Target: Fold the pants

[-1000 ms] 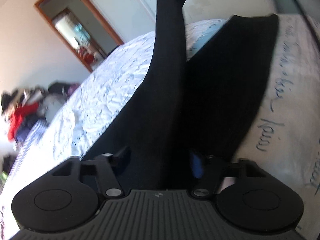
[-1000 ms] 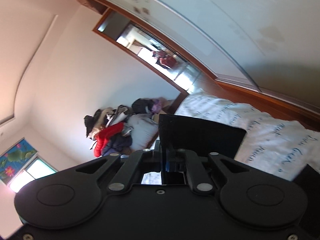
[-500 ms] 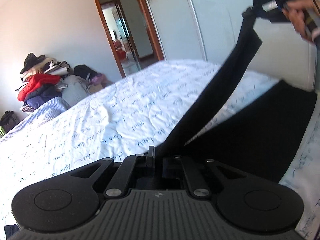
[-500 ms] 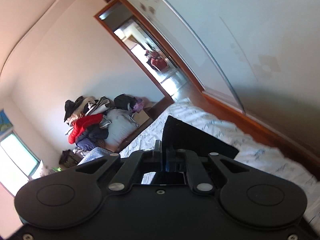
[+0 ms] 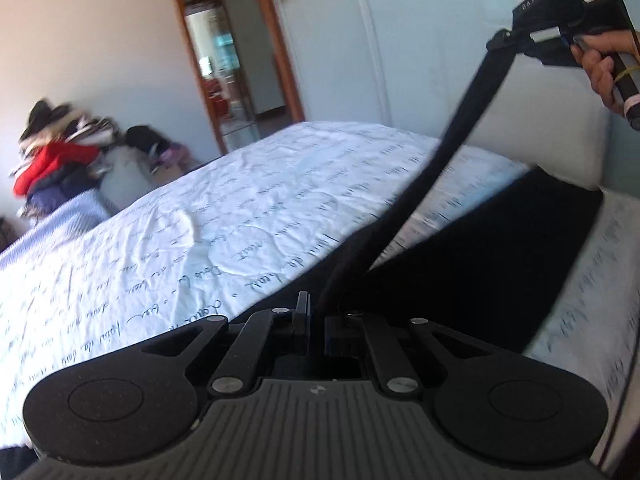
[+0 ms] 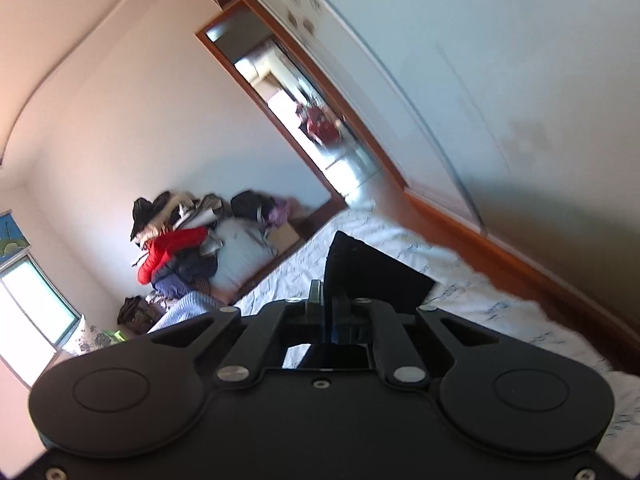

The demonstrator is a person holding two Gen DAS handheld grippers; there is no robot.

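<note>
Left gripper [image 5: 317,322] just went from spread to clamped on the black pants [image 5: 500,264] near the waist end and lifted off the bed [image 5: 200,216]. Right gripper [image 5: 505,43], up at 1 o'clock in the left view, stays clenched on one leg's hem, leg now taut between both. The other leg lies flat at 3 o'clock. Both ends secured, so the leg-over-leg fold can go.

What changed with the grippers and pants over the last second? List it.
The left gripper went from open around the black pants to shut on them. The view now looks more level across the bed. The right gripper stayed clamped on a raised pant leg; the other leg stayed flat.
</note>
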